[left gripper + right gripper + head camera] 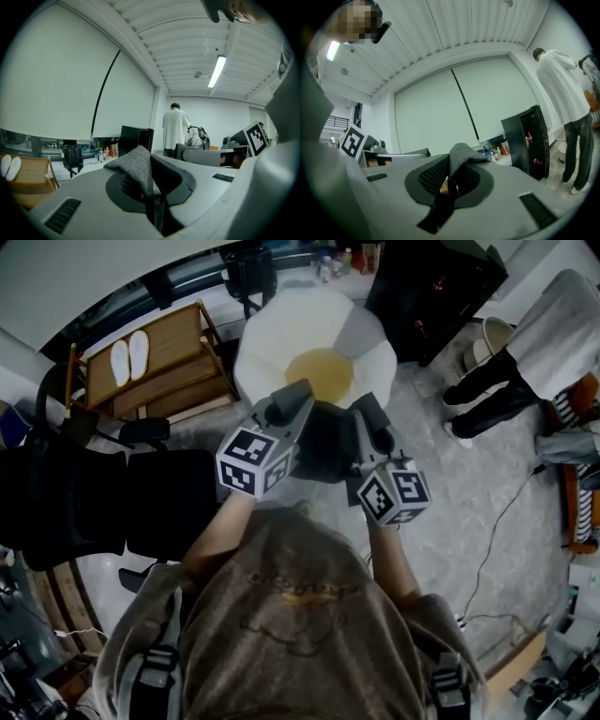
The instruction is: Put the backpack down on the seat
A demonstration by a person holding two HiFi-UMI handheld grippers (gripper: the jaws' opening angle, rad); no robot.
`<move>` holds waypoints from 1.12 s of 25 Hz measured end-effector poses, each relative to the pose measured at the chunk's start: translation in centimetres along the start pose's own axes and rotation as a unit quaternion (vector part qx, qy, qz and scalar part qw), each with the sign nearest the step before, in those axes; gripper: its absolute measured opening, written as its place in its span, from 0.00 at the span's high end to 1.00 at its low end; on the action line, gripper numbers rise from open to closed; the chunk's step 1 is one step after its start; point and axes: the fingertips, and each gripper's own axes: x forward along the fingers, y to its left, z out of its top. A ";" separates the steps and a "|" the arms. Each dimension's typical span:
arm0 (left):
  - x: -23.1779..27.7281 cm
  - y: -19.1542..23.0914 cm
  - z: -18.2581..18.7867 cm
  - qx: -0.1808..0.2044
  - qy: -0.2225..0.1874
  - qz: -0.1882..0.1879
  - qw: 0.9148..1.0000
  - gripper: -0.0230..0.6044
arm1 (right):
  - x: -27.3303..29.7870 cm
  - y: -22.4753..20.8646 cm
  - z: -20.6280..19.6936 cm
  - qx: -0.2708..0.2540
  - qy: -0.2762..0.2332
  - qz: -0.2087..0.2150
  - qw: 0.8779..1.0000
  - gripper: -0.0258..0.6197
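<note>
In the head view a dark backpack [328, 442] hangs between my two grippers, just in front of a white egg-shaped seat [281, 338] with a yellow centre [321, 373]. My left gripper [302, 393] holds it from the left and my right gripper [367, 407] from the right. The left gripper view shows the left gripper [150, 187] shut on a fold of grey backpack fabric [136, 166] that sticks up between the jaws. Seen in its own view, the right gripper [452, 183] is likewise shut on a grey fabric fold [461, 154]. Most of the bag is hidden behind the grippers.
A wooden rack [173, 381] with white slippers [129, 357] stands left of the seat. A black office chair [94, 493] is at my left. A black cabinet [431, 287] stands behind, and a person in a white coat [534, 343] stands at the right. A cable [497, 531] lies on the floor.
</note>
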 end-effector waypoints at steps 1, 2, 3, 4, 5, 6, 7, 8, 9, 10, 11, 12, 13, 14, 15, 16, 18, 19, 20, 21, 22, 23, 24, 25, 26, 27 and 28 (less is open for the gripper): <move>0.5 0.1 0.2 0.001 0.000 0.002 1.000 0.92 | 0.4 -0.4 0.3 -0.001 0.000 0.003 1.000 0.91; 1.1 0.2 0.4 0.002 -0.001 0.003 1.000 0.92 | 0.7 -0.9 0.5 -0.002 0.000 0.005 1.000 0.91; 1.6 0.3 0.6 0.003 -0.001 0.003 1.000 0.92 | 1.1 -1.4 0.7 -0.003 0.000 0.006 1.000 0.91; 2.1 0.5 0.7 0.003 0.000 0.003 1.000 0.92 | 1.4 -1.8 0.9 -0.003 0.000 0.007 1.000 0.91; 2.6 0.6 0.9 0.004 0.000 0.003 1.000 0.92 | 1.8 -2.3 1.0 -0.002 0.001 0.007 1.000 0.91; 3.1 0.8 1.0 0.005 0.001 0.003 1.000 0.92 | 2.2 -2.7 1.2 -0.001 0.002 0.007 1.000 0.91; 3.6 1.0 1.1 0.006 0.002 0.003 1.000 0.92 | 2.6 -3.1 1.3 0.000 0.004 0.008 1.000 0.91; 4.1 1.3 1.2 0.006 0.002 0.003 1.000 0.92 | 3.0 -3.4 1.3 0.001 0.005 0.008 1.000 0.91; 4.6 1.5 1.3 0.005 0.002 0.003 1.000 0.92 | 3.3 -3.7 1.3 0.002 0.006 0.008 1.000 0.91; 5.1 1.8 1.3 0.005 0.003 0.002 1.000 0.92 | 3.7 -4.1 1.2 0.002 0.007 0.007 1.000 0.91; 5.7 2.1 1.3 0.005 0.003 0.001 1.000 0.92 | 4.2 -4.5 1.2 0.003 0.008 0.006 1.000 0.91; 6.4 2.5 1.2 0.005 0.004 0.000 1.000 0.91 | 4.7 -5.0 1.1 0.003 0.008 0.005 1.000 0.91; 7.0 2.9 1.2 0.005 0.005 -0.001 1.000 0.91 | 5.3 -5.5 1.1 0.004 0.008 0.004 1.000 0.91; 7.7 3.3 1.2 0.004 0.005 -0.002 1.000 0.92 | 6.0 -6.0 1.1 0.005 0.007 0.004 1.000 0.91; 8.4 3.8 1.2 0.004 0.005 -0.003 1.000 0.92 | 6.6 -6.5 1.1 0.006 0.007 0.003 1.000 0.91; 9.1 4.3 1.2 0.003 0.005 -0.004 1.000 0.92 | 7.3 -7.1 1.1 0.007 0.008 0.002 1.000 0.91; 10.7 5.3 1.2 0.001 0.007 -0.005 1.000 0.92 | 8.7 -8.1 1.1 0.010 0.010 0.001 1.000 0.91; 11.5 5.7 1.3 0.000 0.010 -0.006 1.000 0.92 | 9.3 -8.7 1.1 0.013 0.012 0.000 1.000 0.91; 12.3 6.1 1.3 -0.002 0.013 -0.006 1.000 0.91 | 9.9 -9.2 1.2 0.015 0.015 0.000 1.000 0.91; 13.0 6.5 1.3 -0.004 0.015 -0.007 1.000 0.92 | 10.5 -9.7 1.2 0.017 0.017 -0.001 1.000 0.91; 13.8 6.9 1.3 -0.006 0.017 -0.009 1.000 0.92 | 11.2 -10.2 1.3 0.019 0.019 -0.001 1.000 0.91; 14.5 7.4 1.4 -0.009 0.018 -0.011 1.000 0.92 | 11.8 -10.6 1.3 0.022 0.020 -0.002 1.000 0.91; 15.2 7.8 1.4 -0.013 0.019 -0.013 1.000 0.91 | 12.5 -11.2 1.3 0.024 0.023 -0.002 0.999 0.91; 16.0 8.2 1.3 -0.015 0.021 -0.014 1.000 0.92 | 13.1 -11.7 1.3 0.025 0.025 -0.003 0.999 0.91; 16.8 8.7 1.3 -0.017 0.023 -0.015 0.999 0.91 | 13.8 -12.3 1.3 0.025 0.028 -0.004 0.999 0.91; 17.7 9.2 1.3 -0.017 0.026 -0.016 0.999 0.92 | 14.5 -13.0 1.3 0.025 0.030 -0.006 0.999 0.91; 18.6 9.7 1.4 -0.017 0.029 -0.017 0.999 0.92 | 15.4 -13.7 1.4 0.025 0.031 -0.007 0.999 0.91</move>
